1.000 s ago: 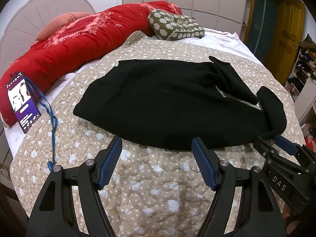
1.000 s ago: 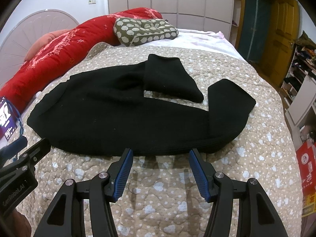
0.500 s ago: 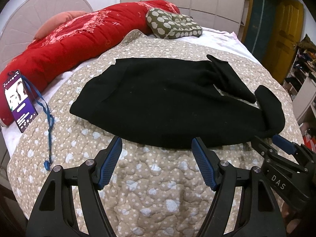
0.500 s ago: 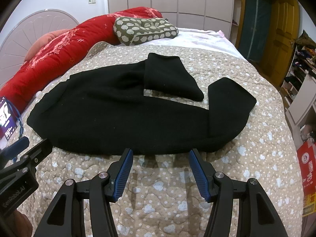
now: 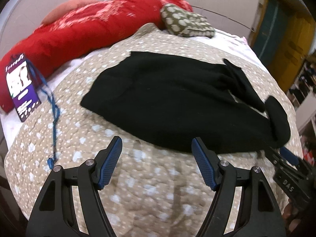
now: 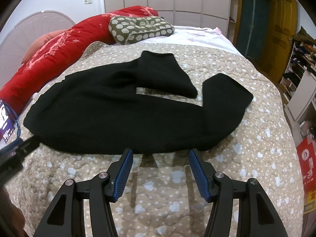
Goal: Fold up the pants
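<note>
- We are in a bedroom, looking over a bed point(image 6: 177, 187) covered by a beige quilt with pale spots; white wardrobe doors and a yellow door stand behind it.
- A red blanket point(image 6: 59, 55) lies rolled along the far left side of the bed, with an olive spotted cushion point(image 6: 140, 29) at its end.
- The black pants point(image 6: 118, 114) lie flat across the middle of the quilt, waist to the left; both leg ends on the right are folded back, with a strip of quilt showing between the legs.
- A purple card on a blue lanyard point(image 5: 21, 86) rests at the left edge of the bed, against the red blanket.
- The left hand-held gripper point(image 5: 157, 148) hangs over bare quilt just short of the near edge of the pants, its blue pads spread wide with nothing between them.
- The right hand-held gripper point(image 6: 160, 156) sits the same way near the right half of the pants, jaws wide and empty, tips right at the fabric's near edge.
- Against a second ago, the left view has slid leftwards and tilted, with the picture now blurred; the purple card shows more fully.
- The right view looks unchanged, and the pants lie as before.
</note>
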`<state>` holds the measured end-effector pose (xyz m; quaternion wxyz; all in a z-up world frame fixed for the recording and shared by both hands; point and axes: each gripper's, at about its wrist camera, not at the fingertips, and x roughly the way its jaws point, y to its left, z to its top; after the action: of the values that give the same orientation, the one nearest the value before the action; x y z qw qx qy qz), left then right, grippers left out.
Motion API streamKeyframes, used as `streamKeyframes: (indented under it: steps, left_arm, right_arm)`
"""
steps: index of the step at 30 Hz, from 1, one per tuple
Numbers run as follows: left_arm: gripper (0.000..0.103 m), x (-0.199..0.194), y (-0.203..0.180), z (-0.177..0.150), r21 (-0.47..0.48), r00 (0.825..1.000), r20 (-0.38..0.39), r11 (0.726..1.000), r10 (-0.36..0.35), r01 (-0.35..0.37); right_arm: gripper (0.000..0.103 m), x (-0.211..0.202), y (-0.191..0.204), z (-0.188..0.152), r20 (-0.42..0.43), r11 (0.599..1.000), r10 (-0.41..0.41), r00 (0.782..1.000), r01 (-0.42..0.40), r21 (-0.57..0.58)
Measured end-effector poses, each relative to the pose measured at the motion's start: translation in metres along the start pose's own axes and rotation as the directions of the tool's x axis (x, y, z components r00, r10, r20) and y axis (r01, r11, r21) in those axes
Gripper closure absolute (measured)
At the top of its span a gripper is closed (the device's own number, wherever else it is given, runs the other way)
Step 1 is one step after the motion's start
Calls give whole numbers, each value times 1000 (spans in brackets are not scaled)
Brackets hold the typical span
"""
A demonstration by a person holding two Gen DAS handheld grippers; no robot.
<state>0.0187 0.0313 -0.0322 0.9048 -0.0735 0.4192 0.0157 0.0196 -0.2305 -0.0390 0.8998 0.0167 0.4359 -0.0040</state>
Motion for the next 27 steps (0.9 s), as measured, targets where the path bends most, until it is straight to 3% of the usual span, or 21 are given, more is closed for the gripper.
streamKeyframes:
  steps: [10,16,22,27]
  left_arm:
    - [30,25,64,16,-226,998,-69,974,-7,-9]
    - [30,41,68,18,-253,995,-99,967,-13,-12]
    - [30,55,62,24,-251,993,-114,968,-17,-13]
    - [29,67,57,35,-276,989,-125,960,-76,39]
  right_arm:
    - [46,5,-43,14,17,995,46,999,-47,93]
    - [46,7,-93,27,45,983,-66,997,57,177]
    - [46,42,-156,47,9,934,-50,999,44,356]
    - [46,61,-173,57,-11,912,-64,998,62,406]
